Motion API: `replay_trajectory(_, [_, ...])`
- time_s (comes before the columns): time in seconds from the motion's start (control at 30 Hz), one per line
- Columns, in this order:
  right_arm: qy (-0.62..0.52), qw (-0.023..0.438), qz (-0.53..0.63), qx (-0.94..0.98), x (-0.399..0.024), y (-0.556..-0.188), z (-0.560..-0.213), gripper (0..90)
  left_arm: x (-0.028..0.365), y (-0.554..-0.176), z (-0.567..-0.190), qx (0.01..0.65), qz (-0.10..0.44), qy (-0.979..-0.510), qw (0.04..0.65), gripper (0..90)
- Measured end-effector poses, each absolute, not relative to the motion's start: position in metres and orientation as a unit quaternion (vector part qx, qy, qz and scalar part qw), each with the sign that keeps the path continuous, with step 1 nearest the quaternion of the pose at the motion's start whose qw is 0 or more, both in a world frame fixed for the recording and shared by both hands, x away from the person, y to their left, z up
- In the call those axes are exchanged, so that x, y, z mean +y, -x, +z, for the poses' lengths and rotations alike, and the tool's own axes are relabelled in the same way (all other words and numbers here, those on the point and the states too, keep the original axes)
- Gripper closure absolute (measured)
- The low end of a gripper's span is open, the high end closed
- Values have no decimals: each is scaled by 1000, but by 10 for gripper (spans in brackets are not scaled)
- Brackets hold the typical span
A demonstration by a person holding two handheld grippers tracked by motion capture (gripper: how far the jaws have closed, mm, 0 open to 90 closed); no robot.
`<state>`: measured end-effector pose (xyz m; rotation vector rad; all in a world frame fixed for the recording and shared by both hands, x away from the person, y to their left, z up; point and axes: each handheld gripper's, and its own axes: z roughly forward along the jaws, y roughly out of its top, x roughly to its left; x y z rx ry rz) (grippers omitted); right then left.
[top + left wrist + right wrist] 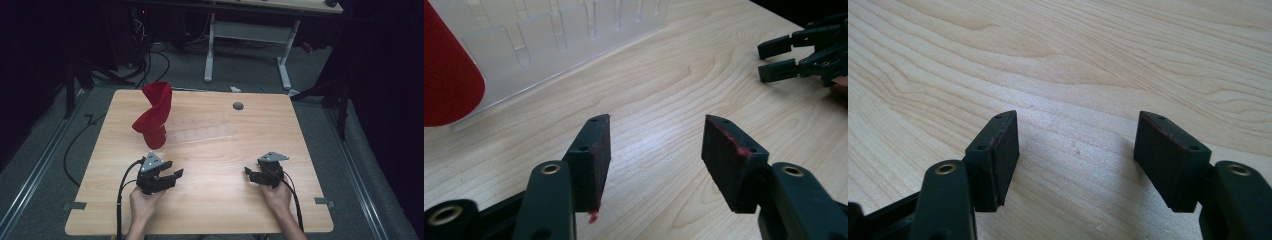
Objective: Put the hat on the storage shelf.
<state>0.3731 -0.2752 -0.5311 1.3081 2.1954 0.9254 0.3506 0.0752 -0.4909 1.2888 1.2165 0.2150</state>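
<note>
High view showed the red cloth (154, 116) draped upright on a clear rack (200, 133) toward the table's (215, 200) far-left corner. Near the front edge, both grippers — left gripper (175, 174), right gripper (248, 173) — stood spread, empty.

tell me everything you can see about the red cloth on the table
The red cloth looks like soft, matte fabric in a solid deep red, with no pattern. It stands upright in a twisted column, wider and folded over at the top, narrowing at the waist. It sits at the far left of the wooden table, at the left end of a clear plastic rack, touching or draped on it. What props it up cannot be made out. Neither gripper touches it; the left gripper is nearer, open and empty.
</note>
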Motion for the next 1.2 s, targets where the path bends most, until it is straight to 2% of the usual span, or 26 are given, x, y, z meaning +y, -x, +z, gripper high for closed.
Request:
replay_trajectory(0.5, [-471, 210, 333, 790, -275, -373, -531, 346, 60, -364, -514, 546, 100, -572, 604, 407])
replay_trajectory(1.2, [-470, 210, 333, 790, -275, -373, -531, 345, 45, -383, -541, 551, 168, -584, 571, 375])
